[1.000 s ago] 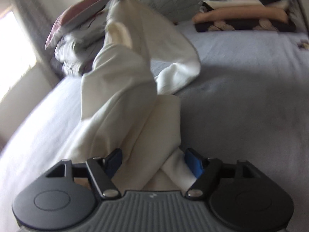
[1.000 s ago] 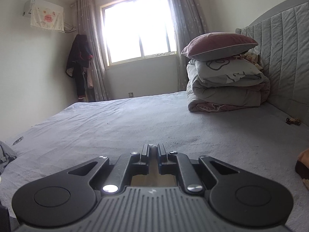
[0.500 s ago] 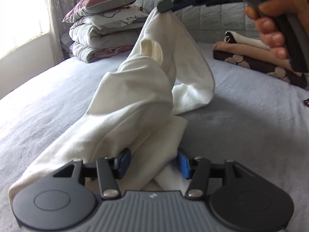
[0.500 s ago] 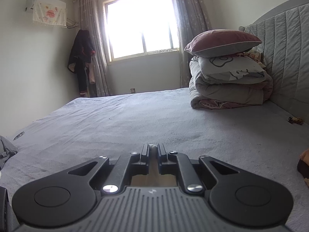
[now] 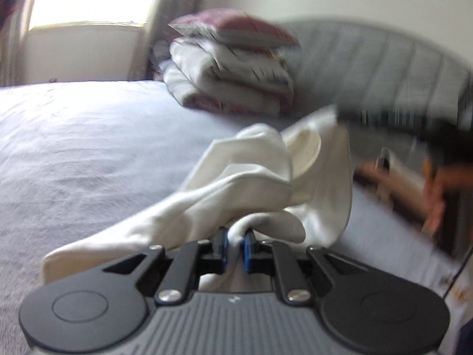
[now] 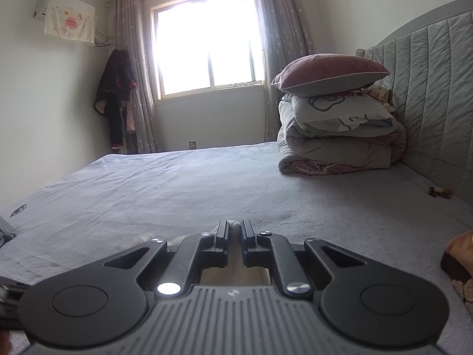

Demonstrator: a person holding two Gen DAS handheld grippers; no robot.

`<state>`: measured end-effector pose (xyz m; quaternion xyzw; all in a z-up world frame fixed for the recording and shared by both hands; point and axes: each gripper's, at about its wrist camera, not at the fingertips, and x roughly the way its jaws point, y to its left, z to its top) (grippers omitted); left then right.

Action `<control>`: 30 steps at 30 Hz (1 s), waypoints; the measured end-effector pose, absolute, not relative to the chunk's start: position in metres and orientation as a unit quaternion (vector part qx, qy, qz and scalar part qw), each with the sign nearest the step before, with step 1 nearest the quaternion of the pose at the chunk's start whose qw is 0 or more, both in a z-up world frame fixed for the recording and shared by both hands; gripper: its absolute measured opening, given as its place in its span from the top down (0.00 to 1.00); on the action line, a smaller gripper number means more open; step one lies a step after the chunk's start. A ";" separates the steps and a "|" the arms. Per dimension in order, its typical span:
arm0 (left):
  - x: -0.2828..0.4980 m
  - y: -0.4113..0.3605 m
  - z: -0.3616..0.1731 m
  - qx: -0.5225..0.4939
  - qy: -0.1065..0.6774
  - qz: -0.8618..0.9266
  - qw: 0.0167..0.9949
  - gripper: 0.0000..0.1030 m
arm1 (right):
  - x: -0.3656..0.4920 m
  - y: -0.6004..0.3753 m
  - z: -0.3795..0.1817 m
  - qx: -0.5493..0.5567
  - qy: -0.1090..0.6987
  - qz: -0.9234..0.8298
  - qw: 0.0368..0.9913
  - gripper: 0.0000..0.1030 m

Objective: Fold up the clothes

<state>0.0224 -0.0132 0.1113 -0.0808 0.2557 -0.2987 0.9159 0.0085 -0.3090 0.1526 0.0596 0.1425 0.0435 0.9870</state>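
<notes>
A cream white garment (image 5: 245, 183) lies bunched on the grey bed sheet (image 5: 88, 153). My left gripper (image 5: 235, 245) is shut on a fold of it near the camera. The far end of the garment rises to the right gripper (image 5: 384, 115), which shows blurred at the upper right with the hand that holds it. In the right wrist view my right gripper (image 6: 234, 233) is shut, with a sliver of white cloth (image 6: 234, 225) between the fingertips. The rest of the garment is hidden there.
A stack of folded bedding with a maroon pillow (image 6: 334, 118) stands against the quilted grey headboard (image 6: 437, 100). Folded brown clothes (image 5: 396, 174) lie at the right, also at the edge of the right wrist view (image 6: 461, 254). A small object (image 6: 440, 191) lies by the headboard.
My left gripper has closed on the white garment, from open around it. The left view has swung and blurred. The right gripper has come lower with the garment's far end.
</notes>
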 end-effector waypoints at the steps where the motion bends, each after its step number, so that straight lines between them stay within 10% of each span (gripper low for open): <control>1: 0.020 -0.004 0.118 -0.096 0.247 -0.295 0.918 0.92 | 0.008 -0.309 0.153 0.058 0.142 0.042 0.987 0.91; 30: -0.101 0.205 0.278 -0.343 -0.148 -0.098 0.923 0.92 | -0.122 -0.292 0.290 -0.069 -0.146 -0.004 0.987 0.91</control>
